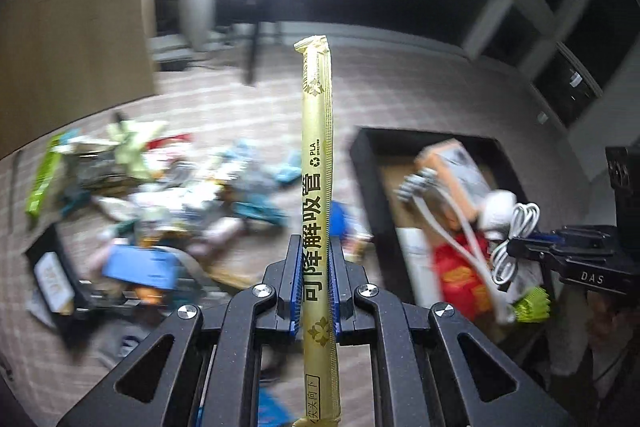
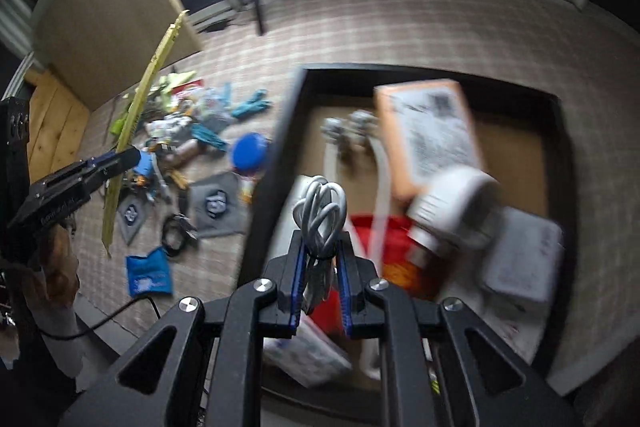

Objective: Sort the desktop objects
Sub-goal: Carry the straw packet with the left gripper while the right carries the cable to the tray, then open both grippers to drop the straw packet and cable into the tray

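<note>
Much of the room was smeared by blur, so the heap of small things point(image 1: 172, 195) on the checked cloth point(image 1: 400, 95) could hardly be told apart; I made out a green packet point(image 1: 40, 183) at its far left, a blue round lid point(image 2: 250, 150), two grey pouches point(image 2: 218, 205) and a blue bag point(image 2: 149, 271), and little else for certain. The bottom of the gold straw packet point(image 1: 317, 211) ran off the lower edge of the left wrist view, and the near end of the black tray point(image 2: 276, 163) was hidden behind the right claw's frame. The left claw point(image 1: 315, 281) was nearly closed, its blue pads pinching the straw packet about a third of the way up, so the packet stood upright and rose well past the fingertips above the heap. The right claw point(image 2: 320, 263) was closed almost as far on a coiled white cable point(image 2: 320, 215), whose loops stuck out beyond the fingertips, over the tray's left side. In the tray lay an orange box point(image 2: 428, 135) tilted against other things, a white plug with its cord point(image 2: 452, 203), a red packet point(image 2: 396, 259), a pale box point(image 2: 520, 259) and two greyish lumps point(image 2: 348, 131) too blurred to name. From the left wrist view the right claw point(image 1: 520, 247) showed at the right edge, cable in its grip, near a crinkled green wrapper point(image 1: 532, 303).
</note>
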The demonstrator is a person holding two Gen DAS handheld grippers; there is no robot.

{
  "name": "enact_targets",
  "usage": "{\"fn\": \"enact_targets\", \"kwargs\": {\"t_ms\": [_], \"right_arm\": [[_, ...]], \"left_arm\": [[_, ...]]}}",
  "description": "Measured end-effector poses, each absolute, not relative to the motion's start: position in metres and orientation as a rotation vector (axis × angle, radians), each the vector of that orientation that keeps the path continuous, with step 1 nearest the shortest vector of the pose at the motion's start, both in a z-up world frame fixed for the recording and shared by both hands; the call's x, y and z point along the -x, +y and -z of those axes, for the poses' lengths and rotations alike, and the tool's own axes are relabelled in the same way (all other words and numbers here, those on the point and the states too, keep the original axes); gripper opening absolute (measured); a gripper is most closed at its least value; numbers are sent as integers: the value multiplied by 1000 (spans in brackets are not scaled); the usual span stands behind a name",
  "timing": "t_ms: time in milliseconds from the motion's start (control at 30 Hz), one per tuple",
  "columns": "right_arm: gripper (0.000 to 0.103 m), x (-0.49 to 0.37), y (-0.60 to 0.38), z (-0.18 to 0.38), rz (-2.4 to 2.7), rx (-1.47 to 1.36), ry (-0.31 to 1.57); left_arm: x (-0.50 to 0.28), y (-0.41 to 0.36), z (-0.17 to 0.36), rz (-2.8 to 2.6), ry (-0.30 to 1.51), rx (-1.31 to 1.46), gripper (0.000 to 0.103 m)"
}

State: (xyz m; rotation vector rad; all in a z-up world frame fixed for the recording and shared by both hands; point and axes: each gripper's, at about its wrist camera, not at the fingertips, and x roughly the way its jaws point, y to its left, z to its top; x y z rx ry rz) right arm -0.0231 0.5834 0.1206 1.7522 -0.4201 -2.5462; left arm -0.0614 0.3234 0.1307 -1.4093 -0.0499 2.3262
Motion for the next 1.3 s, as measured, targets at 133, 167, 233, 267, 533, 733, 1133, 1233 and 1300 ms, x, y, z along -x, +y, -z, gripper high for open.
{"fn": "enact_targets", "kwargs": {"t_ms": [133,167,233,267,533,733,1133,1233,1300], "right_arm": [[15,1,608,-122,2581,-1772,-457],[15,-3,613,-122,2587,-1776,-464],[15,-10,621,-121,2594,-1786,-476],[15,-13,624,-121,2596,-1793,-478],[16,-26,636,-116,2610,-1830,-435],[42,-34,630,-131,2715,-1772,-364],[42,-36,592,-162,2773,-1642,-312],[42,-35,578,-166,2766,-1617,-313],[42,-35,567,-168,2764,-1604,-304]], "left_arm": [[50,367,-128,-2265,-8,1399,10],[48,377,-128,-2251,1,1398,10],[43,395,-126,-2230,21,1396,10],[41,404,-125,-2221,32,1395,10],[25,456,-123,-2191,157,1374,20],[6,467,-139,-2280,260,1274,56],[-16,440,-163,-2345,262,1198,56],[-19,427,-166,-2363,258,1195,56],[-21,417,-167,-2378,259,1195,56]]}}
